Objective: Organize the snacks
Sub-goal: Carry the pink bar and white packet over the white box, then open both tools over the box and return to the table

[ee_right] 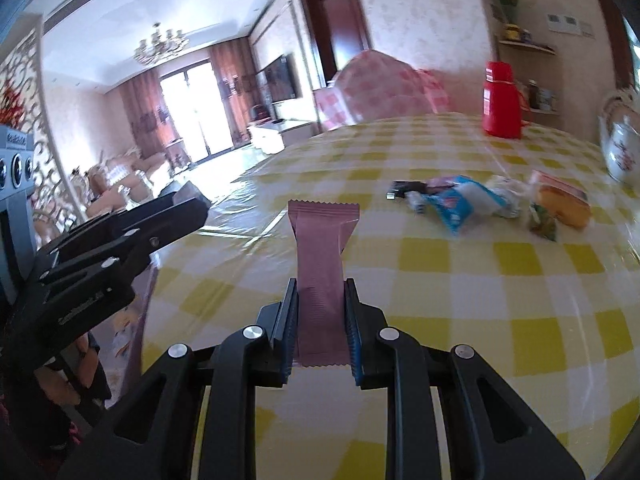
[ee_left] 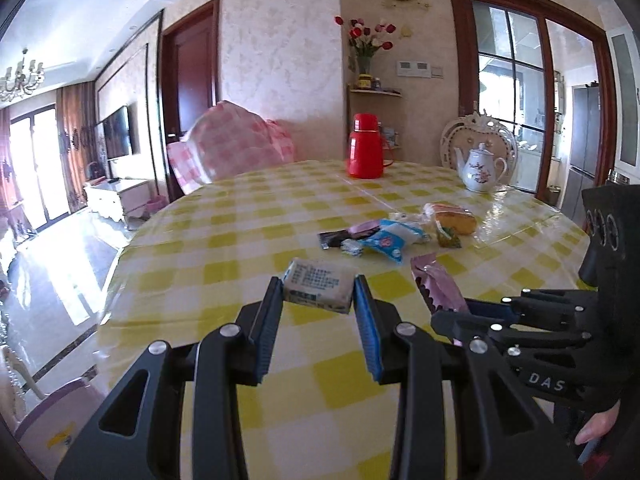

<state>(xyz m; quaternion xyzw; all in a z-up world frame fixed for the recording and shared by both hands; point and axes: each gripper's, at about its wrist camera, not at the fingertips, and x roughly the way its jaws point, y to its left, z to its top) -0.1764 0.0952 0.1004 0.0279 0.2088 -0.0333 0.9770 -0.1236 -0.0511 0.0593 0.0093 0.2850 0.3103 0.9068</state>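
My left gripper (ee_left: 318,294) is shut on a beige snack packet (ee_left: 318,286) with printed text and holds it above the yellow checked table (ee_left: 240,248). My right gripper (ee_right: 322,298) is shut on a long pink snack bar (ee_right: 322,248), which also shows in the left wrist view (ee_left: 436,282) at the right. A pile of snacks lies farther back on the table: a blue and white packet (ee_left: 388,240), a dark wrapper (ee_left: 334,239), a wrapped orange cake (ee_left: 454,218) and a small green packet (ee_left: 448,238). The pile also shows in the right wrist view (ee_right: 480,200).
A red thermos (ee_left: 364,146) and a white floral teapot (ee_left: 480,170) stand at the table's far side. A pink checked bundle (ee_left: 232,146) sits beyond the far left edge. The right gripper's body (ee_left: 560,320) is close at my right.
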